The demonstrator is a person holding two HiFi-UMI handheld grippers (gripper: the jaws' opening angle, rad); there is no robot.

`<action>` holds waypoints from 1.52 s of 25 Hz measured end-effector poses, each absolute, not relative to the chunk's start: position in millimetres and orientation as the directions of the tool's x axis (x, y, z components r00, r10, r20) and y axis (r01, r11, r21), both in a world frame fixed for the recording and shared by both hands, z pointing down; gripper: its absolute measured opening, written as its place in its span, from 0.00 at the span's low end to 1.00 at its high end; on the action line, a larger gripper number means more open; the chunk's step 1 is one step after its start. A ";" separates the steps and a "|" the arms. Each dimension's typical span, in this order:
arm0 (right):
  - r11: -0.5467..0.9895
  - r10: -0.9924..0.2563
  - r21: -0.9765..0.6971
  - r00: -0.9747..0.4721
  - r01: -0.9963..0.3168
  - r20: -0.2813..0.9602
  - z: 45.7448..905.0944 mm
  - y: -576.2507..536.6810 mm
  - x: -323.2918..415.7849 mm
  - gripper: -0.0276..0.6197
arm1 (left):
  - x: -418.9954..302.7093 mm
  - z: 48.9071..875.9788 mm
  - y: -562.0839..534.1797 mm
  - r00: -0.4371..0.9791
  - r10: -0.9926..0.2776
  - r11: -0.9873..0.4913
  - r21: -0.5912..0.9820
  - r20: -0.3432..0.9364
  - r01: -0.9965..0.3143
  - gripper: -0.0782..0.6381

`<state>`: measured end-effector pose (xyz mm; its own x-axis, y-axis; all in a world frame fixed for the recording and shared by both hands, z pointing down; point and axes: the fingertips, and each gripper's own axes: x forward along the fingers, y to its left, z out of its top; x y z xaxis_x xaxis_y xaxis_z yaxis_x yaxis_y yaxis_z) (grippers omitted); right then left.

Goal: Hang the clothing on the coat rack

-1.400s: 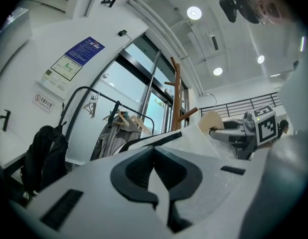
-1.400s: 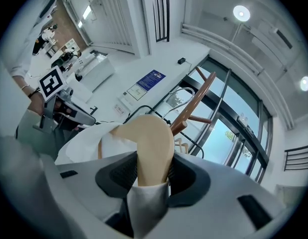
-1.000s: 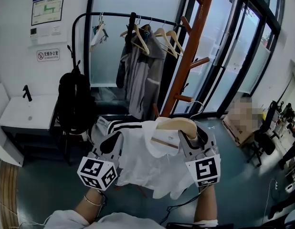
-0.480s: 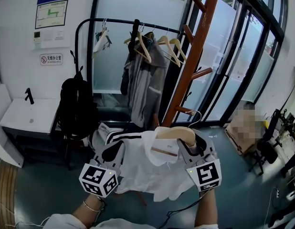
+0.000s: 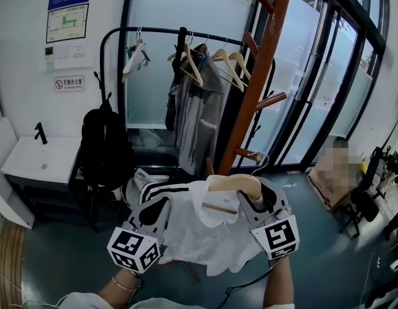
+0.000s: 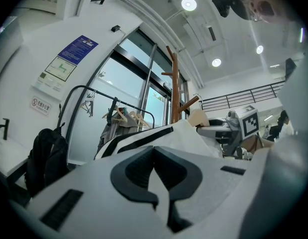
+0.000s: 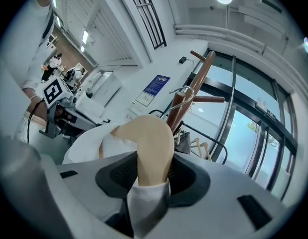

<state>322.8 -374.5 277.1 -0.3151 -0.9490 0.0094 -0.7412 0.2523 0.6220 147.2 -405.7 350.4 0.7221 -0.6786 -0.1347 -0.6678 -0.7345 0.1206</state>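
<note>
The tall red-brown wooden coat rack (image 5: 262,69) stands just ahead of me. The white, black-striped garment (image 5: 199,230) hangs between my grippers, below the rack's side peg (image 5: 272,100). My right gripper (image 7: 152,169) is clamped on the pale wooden hanger (image 5: 232,184). My left gripper (image 6: 154,156) is closed, pinching the striped shoulder. I should raise both together and keep the thin metal hook (image 5: 263,157) upright over that peg.

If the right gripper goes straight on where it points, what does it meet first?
Most likely the brown coat rack: the right gripper, shut on the wooden hanger carrying the white garment, points at its post and pegs. Nothing else shows between, though depth is unclear.
</note>
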 end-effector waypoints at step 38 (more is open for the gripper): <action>0.353 -0.924 0.559 -0.375 -0.751 0.080 314.8 -415.8 315.6 0.32 | 132.0 381.5 -410.2 0.681 -0.728 -0.684 0.164 -0.084 -0.711 0.12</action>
<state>315.6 -415.8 314.8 -0.3747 -0.9237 0.0800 -0.7506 0.3529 0.5587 132.0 -410.2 381.5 0.6809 -0.7276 -0.0838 -0.7107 -0.6840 0.1643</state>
